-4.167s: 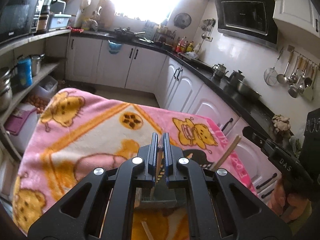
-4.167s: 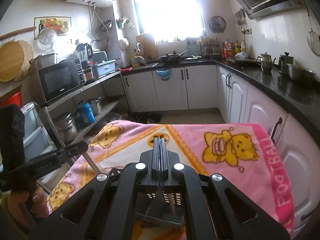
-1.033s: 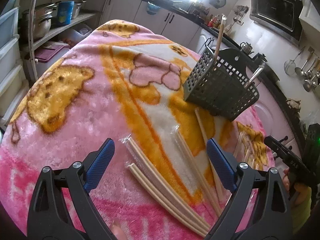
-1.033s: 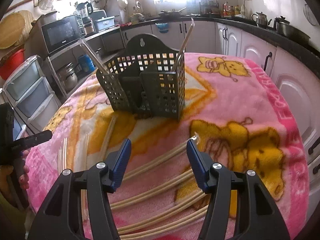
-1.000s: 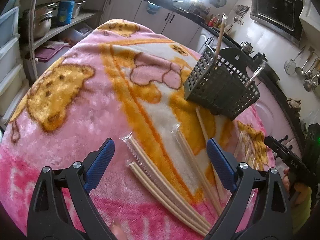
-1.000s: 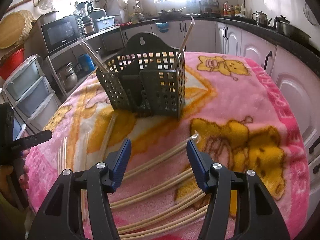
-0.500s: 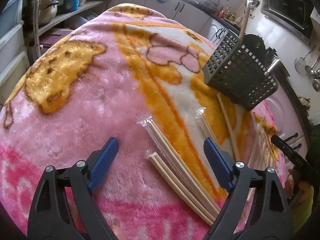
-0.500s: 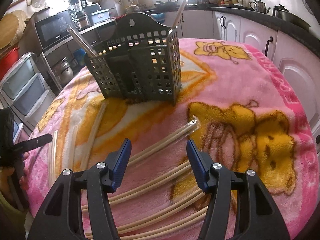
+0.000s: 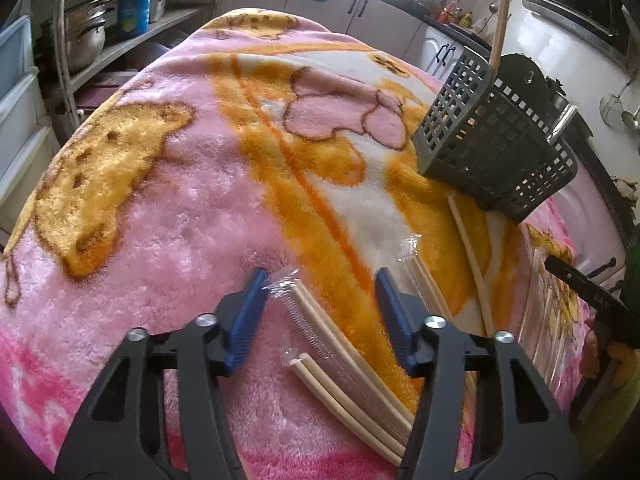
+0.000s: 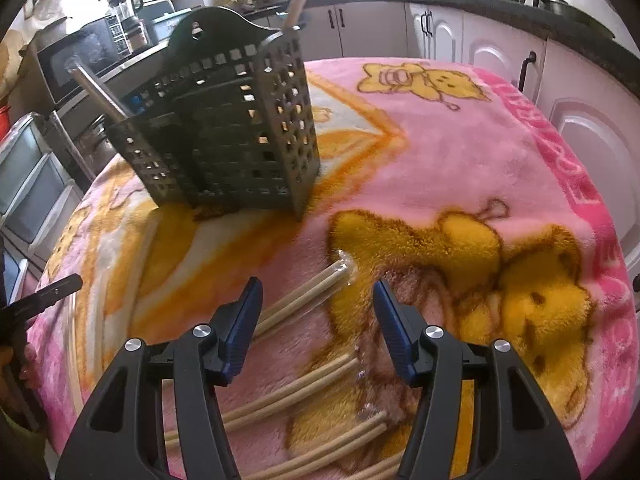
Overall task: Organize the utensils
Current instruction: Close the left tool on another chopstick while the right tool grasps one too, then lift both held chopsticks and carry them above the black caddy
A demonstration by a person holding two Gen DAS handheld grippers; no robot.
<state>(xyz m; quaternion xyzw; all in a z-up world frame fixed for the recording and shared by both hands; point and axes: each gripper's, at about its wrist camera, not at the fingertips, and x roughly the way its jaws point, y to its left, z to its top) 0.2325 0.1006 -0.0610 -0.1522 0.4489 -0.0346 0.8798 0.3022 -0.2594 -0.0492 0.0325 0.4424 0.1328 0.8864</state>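
Two chopsticks stand in the caddy; many wrapped pairs lie unsorted. Left gripper jaws closing around a wrapped chopstick pair at 12 o'clock, not yet pressing; right gripper released.

one grey perforated utensil basket on the pink cartoon blanket. two sticks standing in it: one wooden chopstick, one metal-tipped handle. left view: three wrapped chopstick pairs plus one loose bare chopstick. right view: about five chopstick pairs lying flat, lowest ones partly hidden. two grippers, one per view.
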